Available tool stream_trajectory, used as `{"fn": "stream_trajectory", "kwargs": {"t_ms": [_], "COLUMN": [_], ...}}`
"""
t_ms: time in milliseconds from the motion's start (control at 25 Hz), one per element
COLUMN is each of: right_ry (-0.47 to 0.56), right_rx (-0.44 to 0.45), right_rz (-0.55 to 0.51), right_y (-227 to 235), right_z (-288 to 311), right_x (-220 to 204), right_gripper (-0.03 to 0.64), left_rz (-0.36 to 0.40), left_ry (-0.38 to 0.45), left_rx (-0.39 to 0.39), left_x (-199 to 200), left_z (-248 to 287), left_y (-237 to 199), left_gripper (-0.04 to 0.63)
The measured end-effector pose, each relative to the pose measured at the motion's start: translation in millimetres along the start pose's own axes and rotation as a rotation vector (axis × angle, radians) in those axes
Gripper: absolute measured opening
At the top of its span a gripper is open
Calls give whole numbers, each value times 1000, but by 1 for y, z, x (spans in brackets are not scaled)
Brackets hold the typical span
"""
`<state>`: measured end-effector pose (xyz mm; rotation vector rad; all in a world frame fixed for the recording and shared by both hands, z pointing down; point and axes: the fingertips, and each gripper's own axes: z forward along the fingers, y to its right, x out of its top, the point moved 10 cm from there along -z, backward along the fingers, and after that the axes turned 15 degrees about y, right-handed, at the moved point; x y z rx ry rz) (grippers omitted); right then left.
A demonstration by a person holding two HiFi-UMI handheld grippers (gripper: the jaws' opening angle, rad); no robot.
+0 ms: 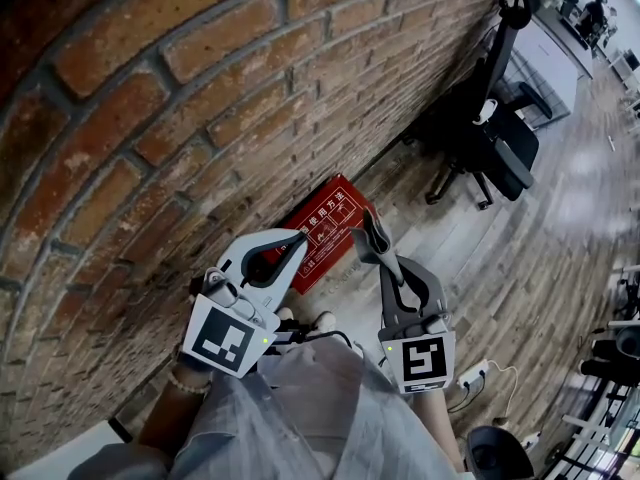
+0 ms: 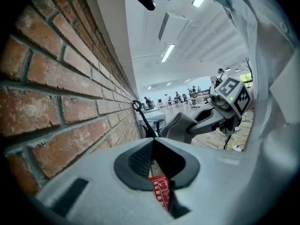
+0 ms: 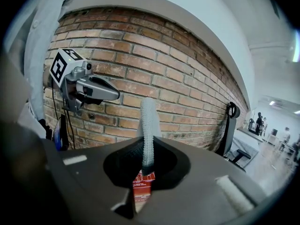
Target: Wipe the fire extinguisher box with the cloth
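Observation:
The red fire extinguisher box (image 1: 325,230) with white print stands on the wooden floor against the brick wall, just beyond both grippers. My right gripper (image 1: 370,232) is shut on a grey knitted cloth (image 3: 148,125), which sticks up past the jaw tips. The cloth (image 1: 373,236) hangs over the box's near right edge. My left gripper (image 1: 299,238) is shut with nothing in it, its tip over the box's left part. Part of the box (image 2: 161,191) shows through the left jaws, and the box (image 3: 142,184) also shows below the cloth.
The brick wall (image 1: 170,118) runs along the left. A black office chair (image 1: 492,138) stands further along it. A white power strip with cables (image 1: 470,374) lies on the floor (image 1: 540,258) at the right. People and desks are far off in the room.

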<state>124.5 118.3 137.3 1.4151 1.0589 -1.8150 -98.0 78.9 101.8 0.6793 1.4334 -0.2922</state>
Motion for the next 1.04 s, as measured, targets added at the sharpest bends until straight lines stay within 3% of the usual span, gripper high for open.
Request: {"fn": "stream_trajectory", "kwargs": {"t_ms": [1040], "right_ry": [-23], "right_rx": [-4], "right_rz": [4], "right_y": [-5], "right_z": [3], "right_x": [-4], "right_gripper": [18], "left_rz": [-11], "left_ry": [-1], "left_rx": [8], "left_x": [-6], "left_z": [-5], "left_y": [-2], "left_gripper": [-2]}}
